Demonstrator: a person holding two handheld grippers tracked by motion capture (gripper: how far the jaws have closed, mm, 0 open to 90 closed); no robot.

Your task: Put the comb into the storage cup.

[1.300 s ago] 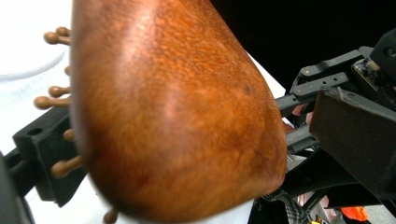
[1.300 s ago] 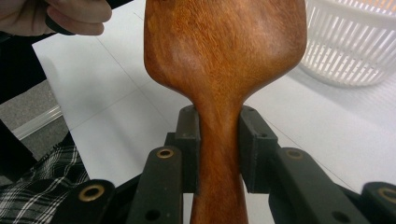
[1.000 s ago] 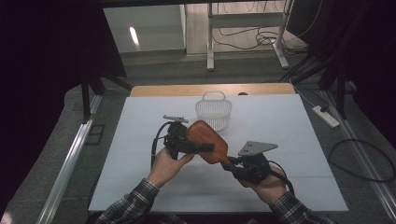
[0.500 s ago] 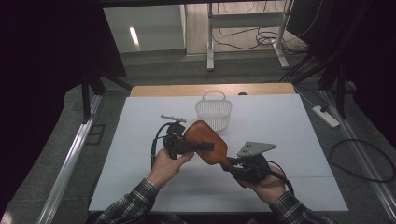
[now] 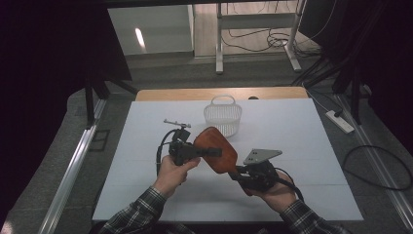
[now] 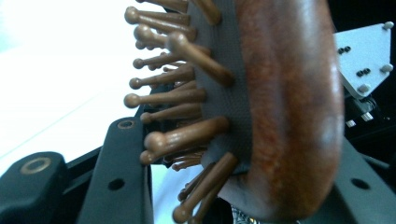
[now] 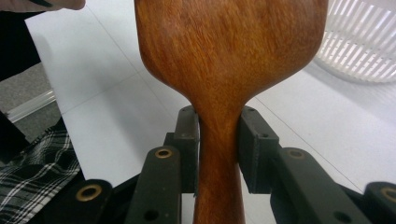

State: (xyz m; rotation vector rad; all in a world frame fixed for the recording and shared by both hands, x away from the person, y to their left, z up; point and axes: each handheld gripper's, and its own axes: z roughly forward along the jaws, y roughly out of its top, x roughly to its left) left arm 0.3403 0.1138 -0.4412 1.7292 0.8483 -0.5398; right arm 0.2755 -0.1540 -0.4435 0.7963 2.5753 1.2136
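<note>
A brown wooden hairbrush (image 5: pixel 216 148) is held above the white table sheet (image 5: pixel 292 131), its back facing up. My right gripper (image 5: pixel 242 174) is shut on its handle; in the right gripper view both pads squeeze the narrow neck of the hairbrush (image 7: pixel 229 46) inside the right gripper (image 7: pixel 218 140). My left gripper (image 5: pixel 209 152) reaches in from the left, and its jaws have just been closing on the brush head. In the left gripper view the hairbrush (image 6: pixel 289 107) sits between the jaws of the left gripper (image 6: pixel 238 182), one against the bristle tips, the other on the wooden back.
A white plastic basket (image 5: pixel 223 116) stands behind the brush near the table's far edge, also seen as the basket (image 7: pixel 359 42) at upper right. A small metal object (image 5: pixel 171 123) lies left of it. The right gripper's grey plate (image 6: pixel 364 56) shows behind the brush.
The left gripper's jaws have closed onto the brush head. Both hands and the brush have stayed in place.
</note>
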